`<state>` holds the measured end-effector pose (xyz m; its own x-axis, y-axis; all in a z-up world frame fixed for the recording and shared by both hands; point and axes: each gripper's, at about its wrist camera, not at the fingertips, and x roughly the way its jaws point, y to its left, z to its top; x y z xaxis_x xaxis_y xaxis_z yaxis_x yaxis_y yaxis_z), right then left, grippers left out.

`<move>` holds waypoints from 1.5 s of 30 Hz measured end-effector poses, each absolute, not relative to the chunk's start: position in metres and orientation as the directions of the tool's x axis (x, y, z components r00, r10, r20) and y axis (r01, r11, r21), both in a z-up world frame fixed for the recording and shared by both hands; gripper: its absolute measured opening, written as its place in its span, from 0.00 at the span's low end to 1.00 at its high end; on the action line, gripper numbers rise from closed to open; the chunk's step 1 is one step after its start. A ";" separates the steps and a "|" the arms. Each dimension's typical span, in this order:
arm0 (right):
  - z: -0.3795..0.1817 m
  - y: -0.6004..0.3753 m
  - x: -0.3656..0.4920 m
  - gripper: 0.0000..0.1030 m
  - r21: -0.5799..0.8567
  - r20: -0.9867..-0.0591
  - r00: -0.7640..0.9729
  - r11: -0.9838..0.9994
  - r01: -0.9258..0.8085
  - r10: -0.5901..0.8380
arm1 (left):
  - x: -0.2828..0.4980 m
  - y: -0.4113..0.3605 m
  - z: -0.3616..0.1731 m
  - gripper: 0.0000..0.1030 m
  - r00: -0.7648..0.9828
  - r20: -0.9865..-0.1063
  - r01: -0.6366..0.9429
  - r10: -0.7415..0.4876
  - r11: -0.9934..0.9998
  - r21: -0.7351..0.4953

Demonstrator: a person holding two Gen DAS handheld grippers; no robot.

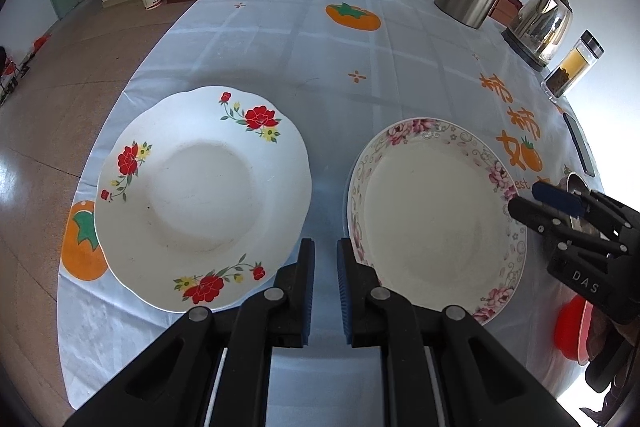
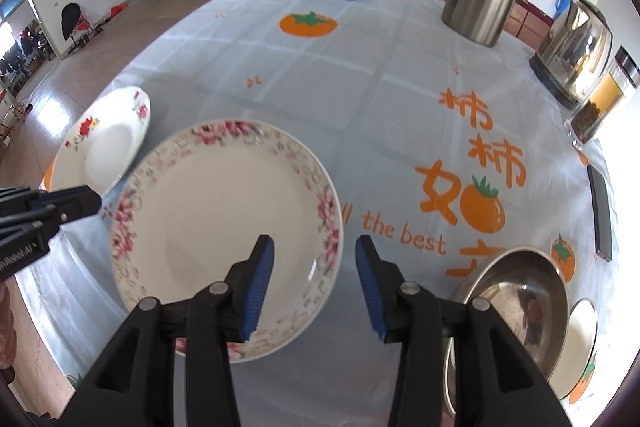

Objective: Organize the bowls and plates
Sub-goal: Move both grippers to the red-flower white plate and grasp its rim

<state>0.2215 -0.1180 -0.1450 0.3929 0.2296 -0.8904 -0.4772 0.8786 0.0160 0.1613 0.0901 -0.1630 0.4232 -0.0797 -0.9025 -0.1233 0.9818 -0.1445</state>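
Steel bowl (image 2: 516, 311) half behind right gripper (image 2: 316, 283), white bowl (image 2: 580, 343) edge-cropped

Your L gripper (image 1: 325, 287) points steeply down, jaws nearly shut w/ only a thin gap, nothing between the pads. Your R gripper (image 2: 315, 285) also tilts steeply down, jaws parted and empty. Each shows at the edge of the other's view, side by side.

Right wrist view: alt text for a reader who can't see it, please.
Open right tongs hang over the near rim of a pink-flowered plate on a persimmon-print tablecloth. A steel bowl sits right, a red-flowered plate left, kettles behind.
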 end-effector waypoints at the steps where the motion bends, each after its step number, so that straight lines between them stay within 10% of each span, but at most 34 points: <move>1: -0.144 -0.117 0.222 0.41 0.016 -0.889 0.394 0.876 -0.482 0.233 | 0.161 0.090 -0.163 0.14 0.424 -0.902 -0.121 -0.081 0.982 -0.146; 6: -0.136 -0.111 0.219 0.62 0.015 -0.870 0.424 0.873 -0.488 0.252 | 0.158 0.091 -0.159 0.21 0.426 -0.902 -0.119 -0.068 0.984 -0.131; 10: -0.130 -0.104 0.218 0.65 0.025 -0.857 0.436 0.867 -0.497 0.275 | 0.153 0.094 -0.154 0.66 0.457 -0.889 -0.145 -0.019 0.985 -0.095; 33: -0.123 -0.027 0.240 0.67 0.092 -0.849 0.366 0.789 -0.608 0.381 | 0.142 0.156 -0.153 0.66 0.443 -0.893 -0.282 0.074 0.958 -0.061; 45: -0.139 0.032 0.262 0.43 0.140 -0.881 0.251 0.728 -0.671 0.401 | 0.142 0.228 -0.167 0.66 0.400 -0.900 -0.451 0.172 0.892 -0.030</move>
<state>0.2621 0.0324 -0.1386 0.2506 0.4006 -0.8813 -0.6710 0.7281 0.1401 0.1420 0.2275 -0.1667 0.3999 0.1722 -0.9002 -0.4507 0.8922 -0.0296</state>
